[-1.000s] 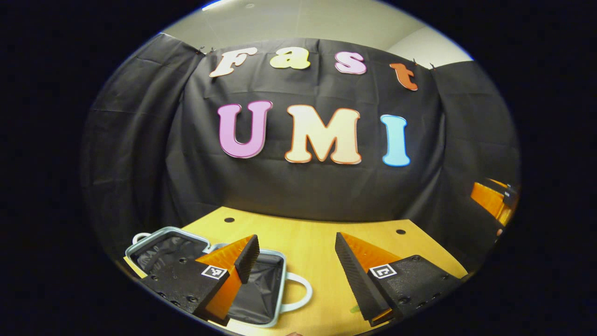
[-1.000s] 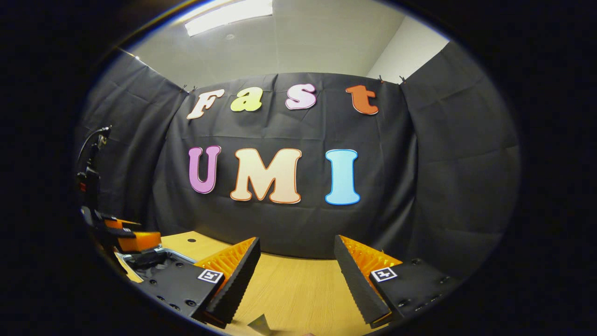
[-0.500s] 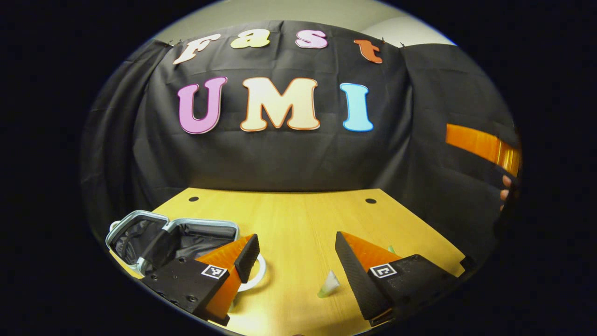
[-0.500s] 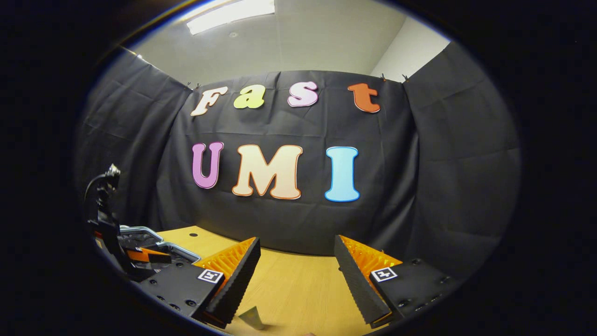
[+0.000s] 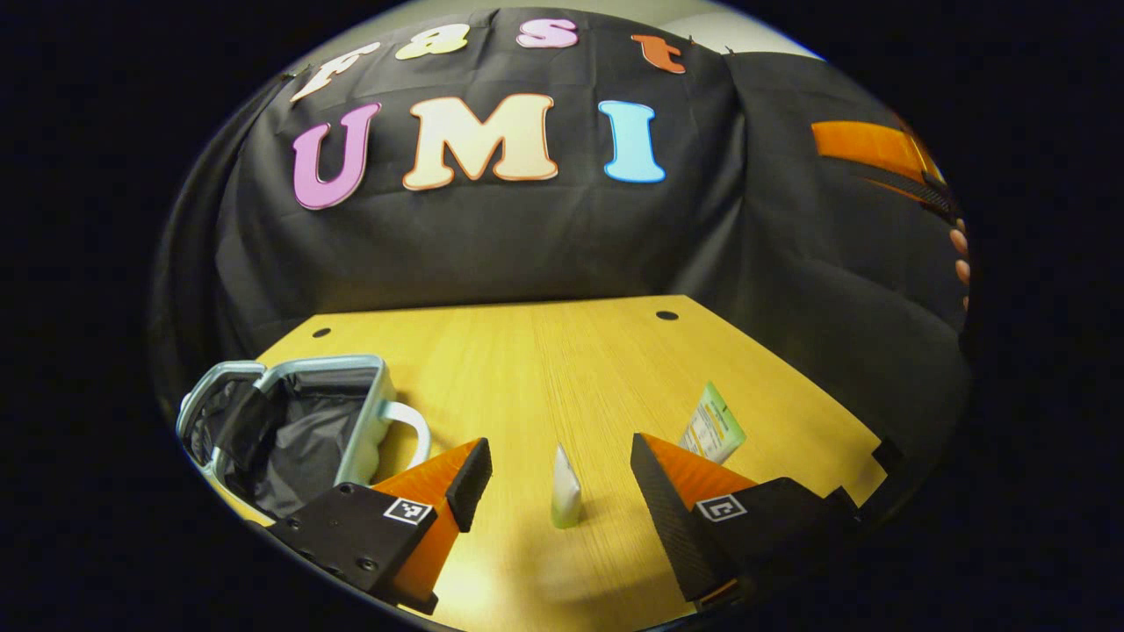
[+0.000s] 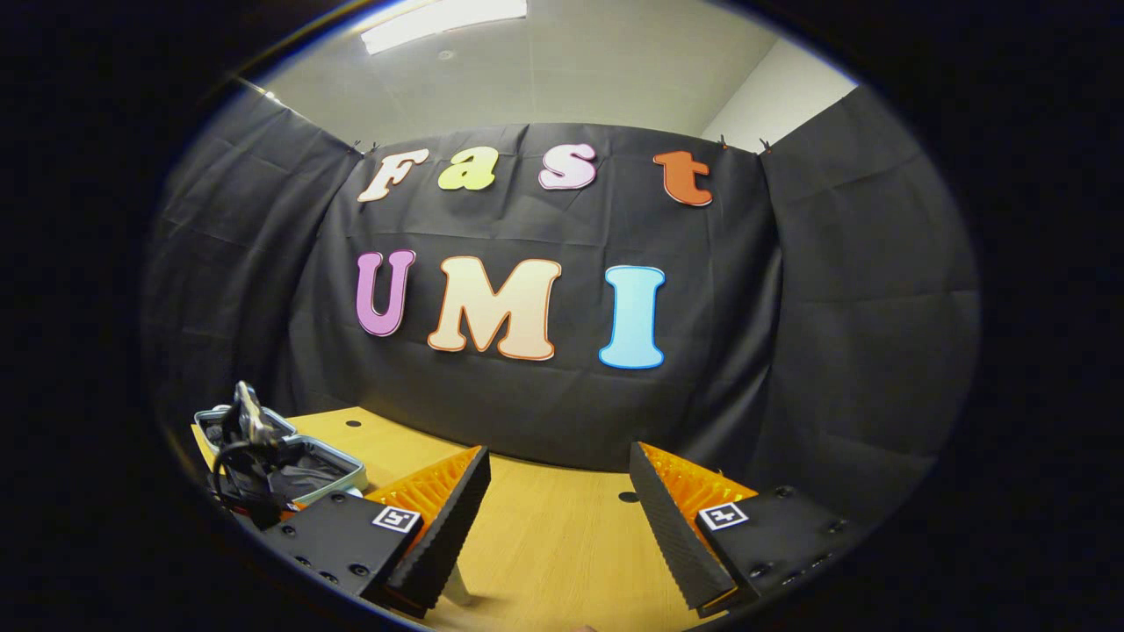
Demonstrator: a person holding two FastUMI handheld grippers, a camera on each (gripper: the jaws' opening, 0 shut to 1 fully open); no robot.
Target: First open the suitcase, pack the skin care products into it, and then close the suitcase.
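The suitcase [image 5: 290, 421] lies open at the table's left, pale shell with dark lining and a handle toward the middle. A small white-and-green tube [image 5: 565, 489] stands upright on the table between my left gripper's [image 5: 556, 478] open fingers, not touched. A green-and-white sachet [image 5: 713, 433] lies to its right, just beyond the right finger. In the right gripper view my right gripper [image 6: 555, 513] is open above the table with nothing held; the suitcase [image 6: 312, 461] sits at far left behind the left gripper's cabled body [image 6: 246, 456].
The wooden table [image 5: 562, 369] has two small holes near its far edge and a notch at its right corner. Black cloth walls close the back and right sides. The right gripper and a hand's fingers [image 5: 957, 250] show at the far right of the left gripper view.
My left gripper has tilted down and swung right, away from the suitcase, so the tube now stands between its fingers and the sachet has come into view. The right gripper has barely shifted.
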